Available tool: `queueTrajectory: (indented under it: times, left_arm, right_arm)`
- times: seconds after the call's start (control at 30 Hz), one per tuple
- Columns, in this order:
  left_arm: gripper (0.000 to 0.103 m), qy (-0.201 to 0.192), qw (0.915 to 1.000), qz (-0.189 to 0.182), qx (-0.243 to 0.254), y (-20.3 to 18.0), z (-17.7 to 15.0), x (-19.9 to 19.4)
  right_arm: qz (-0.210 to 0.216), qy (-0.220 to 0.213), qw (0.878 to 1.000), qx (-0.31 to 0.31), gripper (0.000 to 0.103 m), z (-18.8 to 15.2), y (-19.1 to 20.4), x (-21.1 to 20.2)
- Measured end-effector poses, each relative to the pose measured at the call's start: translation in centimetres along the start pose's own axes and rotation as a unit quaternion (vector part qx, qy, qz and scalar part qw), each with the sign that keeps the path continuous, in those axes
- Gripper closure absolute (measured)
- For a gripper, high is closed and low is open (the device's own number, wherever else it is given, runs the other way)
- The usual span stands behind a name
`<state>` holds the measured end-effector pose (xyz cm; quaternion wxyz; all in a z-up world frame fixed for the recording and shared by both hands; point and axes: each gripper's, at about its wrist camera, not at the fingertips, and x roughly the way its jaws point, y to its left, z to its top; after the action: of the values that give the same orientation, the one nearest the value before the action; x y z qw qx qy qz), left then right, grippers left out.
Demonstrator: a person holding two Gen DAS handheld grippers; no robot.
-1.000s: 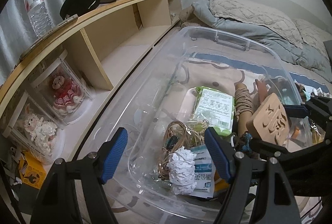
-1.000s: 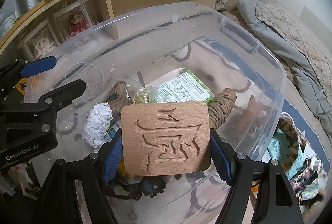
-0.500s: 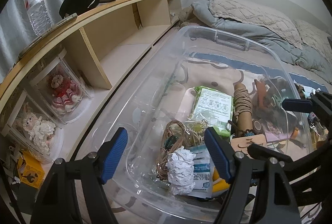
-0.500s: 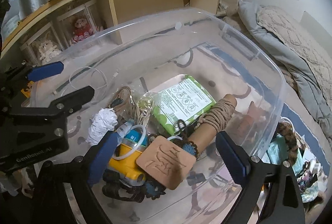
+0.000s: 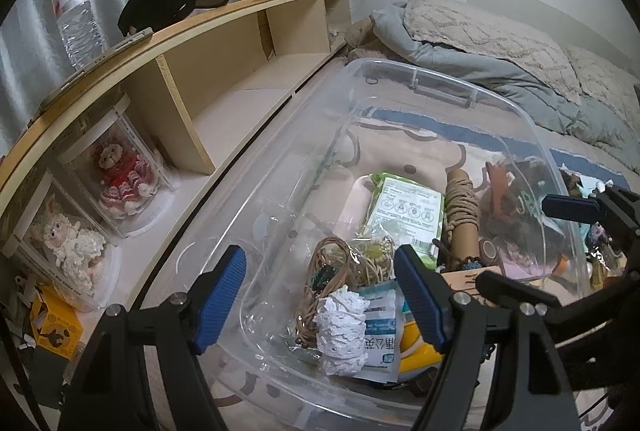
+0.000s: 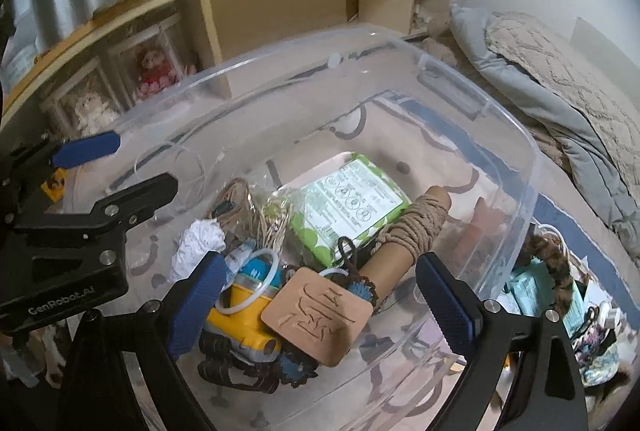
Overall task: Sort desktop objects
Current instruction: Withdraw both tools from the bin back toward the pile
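Clear bin (image 6: 500,135) below wide-open, empty right gripper (image 6: 320,305), wooden plaque (image 6: 316,317) inside

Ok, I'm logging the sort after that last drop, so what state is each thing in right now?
left gripper: open, empty, at the bin's near rim.
right gripper: open, empty, above the bin.
clear bin: lidless, partly filled.
carved wooden plaque: lying tilted on the pile in the bin, free of both grippers.
green wipes pack: flat in the bin.
twine-wrapped tube: lying against the pack.
yellow toy: under the plaque's edge.
water bottle: upright on the shelf.
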<state>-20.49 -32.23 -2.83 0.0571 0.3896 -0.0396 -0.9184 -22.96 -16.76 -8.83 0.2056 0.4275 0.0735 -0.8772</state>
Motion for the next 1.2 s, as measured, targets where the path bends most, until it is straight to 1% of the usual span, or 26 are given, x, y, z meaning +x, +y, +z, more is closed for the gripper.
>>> queueTrajectory:
  times: [0.1, 0.2, 0.23, 0.27, 0.3, 0.33, 0.37, 0.43, 0.5, 0.63, 0.77, 0.83, 1.07, 1.2]
  left_arm:
    - [0.027, -0.002, 1.0, -0.004, -0.005, 0.1, 0.1, -0.3]
    - [0.027, -0.01, 0.9999, -0.002, -0.009, 0.1, 0.2, -0.7]
    - [0.026, -0.012, 0.9999, -0.001, -0.012, 0.1, 0.2, -0.9]
    - [0.023, -0.014, 0.9998, 0.0, -0.015, 0.2, 0.3, -1.1]
    - [0.014, -0.016, 0.9997, 0.001, -0.019, 0.2, 0.3, -1.2]
    - [0.011, -0.02, 0.9996, 0.001, -0.022, 0.3, 0.3, -1.5]
    - [0.009, -0.024, 0.9994, 0.0, -0.024, 0.3, 0.4, -1.7]
    - [0.008, -0.027, 0.9994, -0.002, -0.023, 0.1, 0.5, -2.0]
    - [0.003, -0.031, 0.9993, -0.003, -0.022, -0.2, 0.5, -2.3]
    - [0.002, -0.039, 0.999, 0.003, -0.021, -0.5, 0.6, -2.8]
    - [0.002, -0.053, 0.9981, 0.001, -0.031, -0.7, 0.9, -3.6]
    - [0.002, -0.06, 0.9976, -0.001, -0.035, -0.8, 1.0, -4.0]
    - [0.002, -0.082, 0.9956, -0.016, -0.042, -1.6, 1.2, -5.2]
    - [0.002, -0.09, 0.9949, -0.026, -0.035, -2.6, 1.2, -5.9]
  right_arm:
    - [0.0, -0.005, 1.0, 0.007, 0.007, 0.0, -0.5, -0.3]
    - [-0.012, -0.021, 1.0, 0.006, 0.007, 0.0, -0.8, -1.0]
    - [-0.018, -0.028, 0.999, 0.005, 0.002, -0.1, -0.9, -1.3]
    - [-0.023, -0.031, 0.999, 0.003, 0.0, -0.1, -1.0, -1.4]
    - [-0.027, -0.035, 0.999, 0.002, 0.0, -0.2, -1.1, -1.5]
    - [-0.029, -0.036, 0.999, 0.003, 0.0, -0.3, -1.2, -1.7]
    - [-0.03, -0.038, 0.999, 0.005, 0.0, -0.3, -1.3, -1.8]
    - [-0.029, -0.046, 0.998, 0.011, 0.0, -0.3, -1.6, -2.2]
    - [-0.03, -0.052, 0.998, 0.015, 0.0, -0.4, -1.7, -2.5]
    - [-0.031, -0.068, 0.997, 0.023, 0.0, -0.4, -2.2, -3.4]
    - [-0.036, -0.087, 0.995, 0.031, 0.0, -0.6, -2.7, -4.4]
    - [-0.038, -0.103, 0.993, 0.038, 0.0, -0.8, -3.1, -5.1]
    - [-0.051, -0.14, 0.987, 0.055, 0.0, -1.8, -4.8, -7.6]
    - [-0.066, -0.152, 0.985, 0.055, 0.0, -2.7, -5.7, -9.2]
